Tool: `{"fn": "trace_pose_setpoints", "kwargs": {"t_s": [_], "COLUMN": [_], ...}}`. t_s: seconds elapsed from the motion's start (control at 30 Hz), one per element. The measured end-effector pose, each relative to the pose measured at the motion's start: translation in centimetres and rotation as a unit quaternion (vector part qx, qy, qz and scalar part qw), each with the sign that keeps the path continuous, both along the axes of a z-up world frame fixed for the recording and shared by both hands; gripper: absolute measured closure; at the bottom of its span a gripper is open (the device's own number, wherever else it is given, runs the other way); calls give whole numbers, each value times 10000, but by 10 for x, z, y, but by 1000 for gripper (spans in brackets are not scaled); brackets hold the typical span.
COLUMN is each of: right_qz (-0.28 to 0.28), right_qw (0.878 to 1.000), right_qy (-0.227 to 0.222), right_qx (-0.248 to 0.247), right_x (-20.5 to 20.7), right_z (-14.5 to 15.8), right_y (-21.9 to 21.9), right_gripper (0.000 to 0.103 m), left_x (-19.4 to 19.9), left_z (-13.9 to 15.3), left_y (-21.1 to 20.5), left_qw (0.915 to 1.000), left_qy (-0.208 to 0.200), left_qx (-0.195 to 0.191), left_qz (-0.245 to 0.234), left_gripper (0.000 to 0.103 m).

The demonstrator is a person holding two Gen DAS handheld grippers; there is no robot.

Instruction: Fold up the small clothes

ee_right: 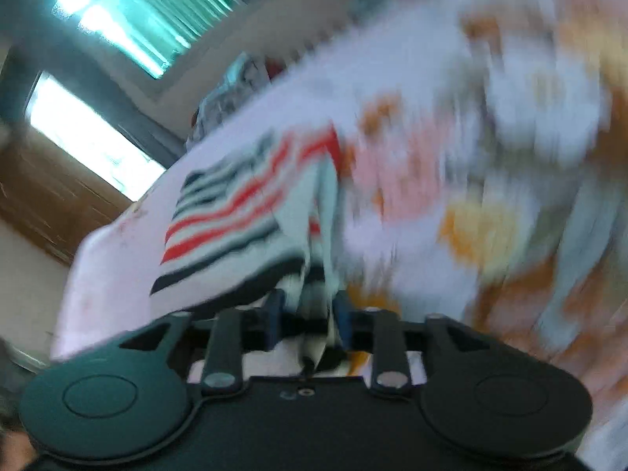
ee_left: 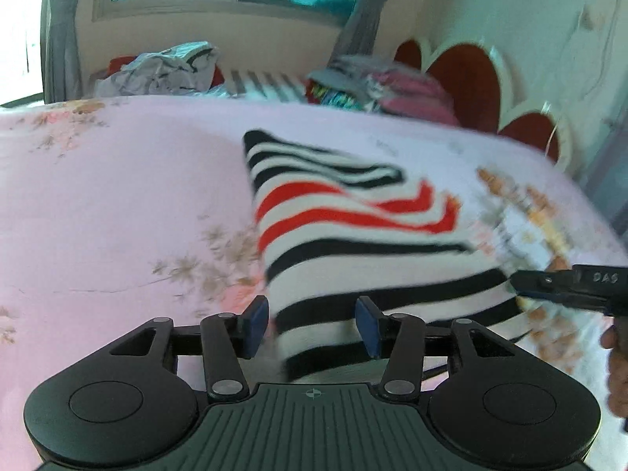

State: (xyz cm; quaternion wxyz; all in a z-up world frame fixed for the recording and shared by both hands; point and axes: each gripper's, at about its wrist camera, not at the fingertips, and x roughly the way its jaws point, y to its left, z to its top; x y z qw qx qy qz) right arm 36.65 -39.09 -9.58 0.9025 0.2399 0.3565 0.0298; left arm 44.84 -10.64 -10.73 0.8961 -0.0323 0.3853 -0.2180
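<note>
Striped knit, black, white and red, is your garment (ee_left: pixel 353 243): it lies folded on the pink floral bedsheet (ee_left: pixel 117 196). Your left gripper (ee_left: pixel 312 327) stands partly open with the garment's near edge between its blue pads (ee_left: pixel 257 324), not pinched. Your right gripper (ee_right: pixel 308 320) has cloth bunched between narrow jaws, though blur hides the contact. Rumpled clothes (ee_left: pixel 165 66) are heaped beyond, beside a scalloped red headboard (ee_left: pixel 471 82).

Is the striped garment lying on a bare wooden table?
No, the striped garment lies on a pink floral bedsheet spread over a bed.
</note>
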Motion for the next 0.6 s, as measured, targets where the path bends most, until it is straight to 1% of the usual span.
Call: {"fn": "trace_pose_setpoints", "kwargs": {"t_s": [0.03,0.07,0.1,0.13,0.2,0.23,0.27,0.3,0.37,0.43,0.47,0.5,0.53,0.57,0.6], "right_qz": [199,423,625,823,998,1076,1177,1154,1126,1096,1065,1037,1006,962,921], "right_qw": [9993,9975,9949,9913,9843,9784,9742,9756,9754,9753,9764,9773,9771,9772,9784], "right_qy": [-180,-265,-291,-247,7,295,516,430,436,410,271,83,-18,-78,-123], "right_qx": [-253,-504,-734,-996,-1454,-1739,-1858,-1819,-1845,-1874,-1859,-1846,-1876,-1889,-1847], "right_x": [0,2,6,10,17,20,22,19,20,22,19,18,19,22,29], "right_z": [8,13,14,12,0,-13,-25,-28,-25,-16,-7,2,10,14,18], "right_y": [7,15,24,32,42,47,48,47,49,52,52,52,52,52,51], "right_gripper": [82,90,94,95,100,103,103,103,103,103,103,101,101,98,96], "left_x": [-3,-6,-8,-8,-9,-9,-10,-10,-11,-12,-14,-16,-14,-9,-2], "left_z": [1,0,-3,-8,-21,-29,-33,-35,-35,-25,-16,-7,1,5,8], "left_y": [-4,-10,-17,-22,-29,-32,-34,-32,-32,-29,-28,-28,-30,-32,-34], "left_qw": [10000,9999,9999,9998,9992,9987,9985,9987,9988,9990,9996,9996,9992,9989,9990], "left_qy": [-17,-53,-34,45,201,239,246,230,231,241,125,-46,-192,-259,-277], "left_qx": [-36,19,93,134,318,435,479,463,435,372,263,265,356,388,335], "left_qz": [-66,-105,-132,-156,-100,-98,-76,-38,-16,66,59,63,75,53,57], "left_gripper": [55,55,55,55,55,55,55,55,55,55,55,55,55,55,55]}}
